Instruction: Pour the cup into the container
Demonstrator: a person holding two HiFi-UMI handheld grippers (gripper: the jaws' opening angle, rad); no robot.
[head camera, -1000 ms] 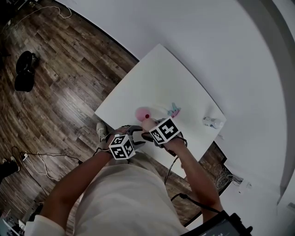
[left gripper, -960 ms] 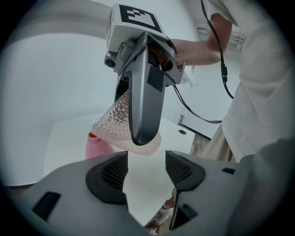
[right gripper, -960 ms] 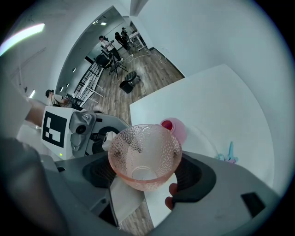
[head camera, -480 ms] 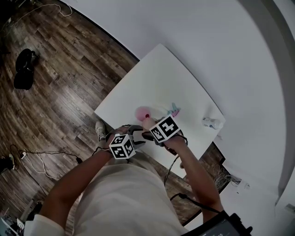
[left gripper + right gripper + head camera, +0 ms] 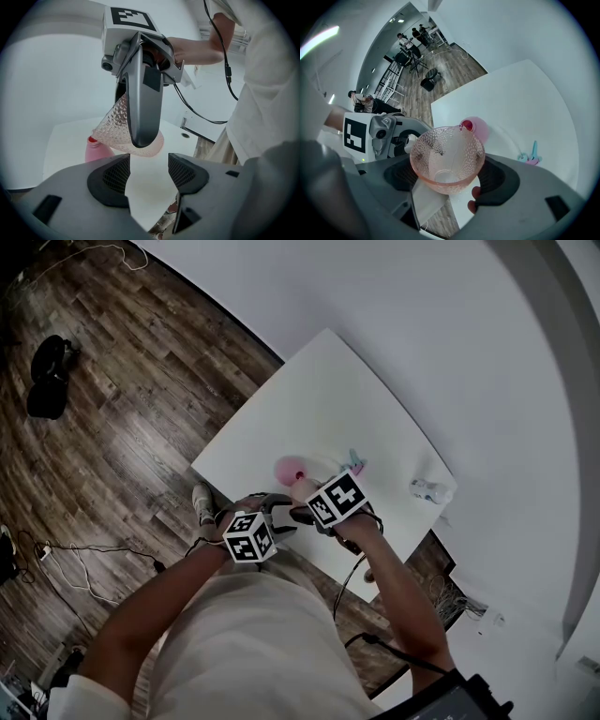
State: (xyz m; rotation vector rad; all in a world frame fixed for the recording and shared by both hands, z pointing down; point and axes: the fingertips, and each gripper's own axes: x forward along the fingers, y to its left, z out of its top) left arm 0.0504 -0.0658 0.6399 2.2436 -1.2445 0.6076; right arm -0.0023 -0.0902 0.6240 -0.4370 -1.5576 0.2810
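The right tongs [image 5: 447,177] grasp a dimpled pink cup [image 5: 446,157], tipped over with nothing visible inside. Its rim is just beside the open mouth of the pink bottle [image 5: 477,129], which stands on the white counter [image 5: 520,103]. The left tongs [image 5: 149,174], released and empty, hover near the bottle.

The left forearm [image 5: 159,610] and right forearm [image 5: 398,596] reach forward from the torso, elbows bent and wrists close together. The left grey two-jaw gripper [image 5: 147,174] sits nearer and lower, its ribbed jaws apart with nothing between them. The right grey two-jaw gripper [image 5: 447,176] is raised just beyond it and angled down to the left, jaws clamped on the sides of a pink dimpled transparent cup [image 5: 447,154]. The right hand [image 5: 190,47] wraps that gripper's handle.
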